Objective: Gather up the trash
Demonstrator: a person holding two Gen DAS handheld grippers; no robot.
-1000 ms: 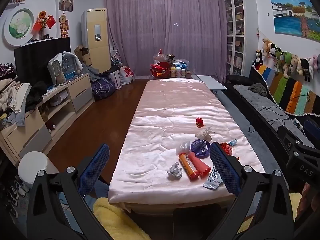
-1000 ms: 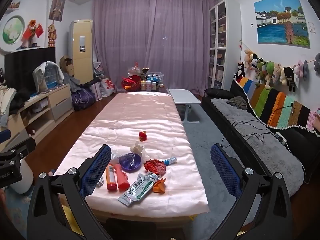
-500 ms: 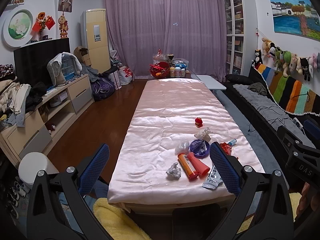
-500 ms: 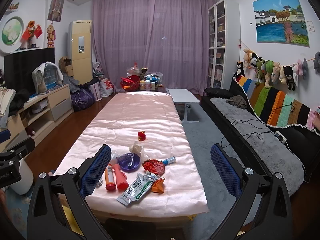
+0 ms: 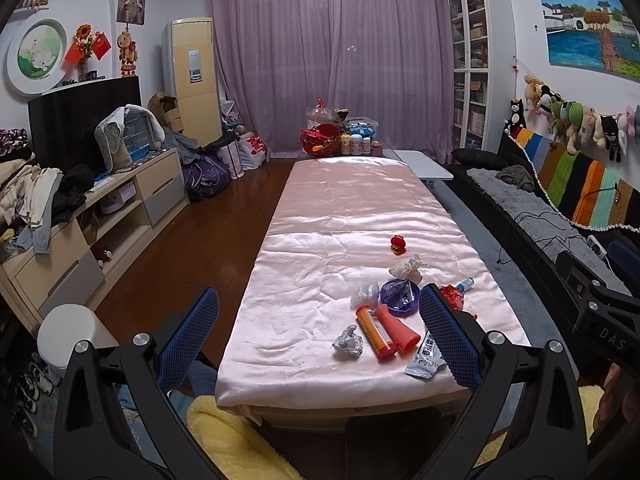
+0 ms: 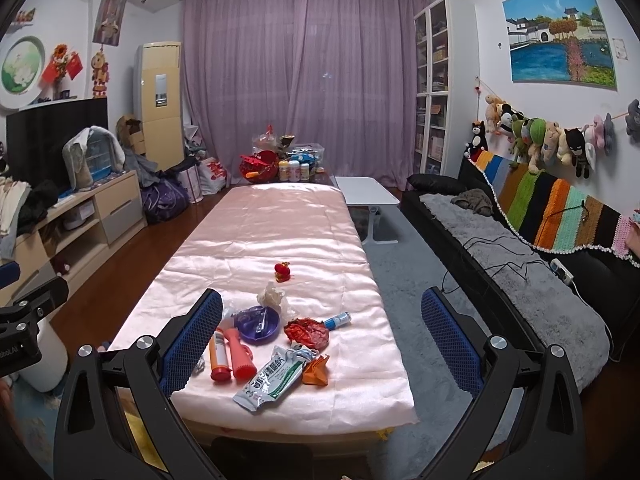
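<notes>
Trash (image 6: 276, 344) heaped on pink table (image 6: 280, 224); left claw (image 5: 318, 334), right claw (image 6: 322, 340) both wide, empty

I log: purple curtains (image 5: 336, 60), brown wood floor (image 5: 192, 240), black sofa (image 6: 512, 240), 1 white bookcase (image 6: 436, 92).

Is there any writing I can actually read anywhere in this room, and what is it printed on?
"DAS": white letters on the black body of the other hand-held gripper, seen from the left wrist view.
White and green packet: large printed characters, too blurred to read surely.
Orange tube: label with print, too small to read.
Bottles at the table's far end: labels unreadable.
</notes>
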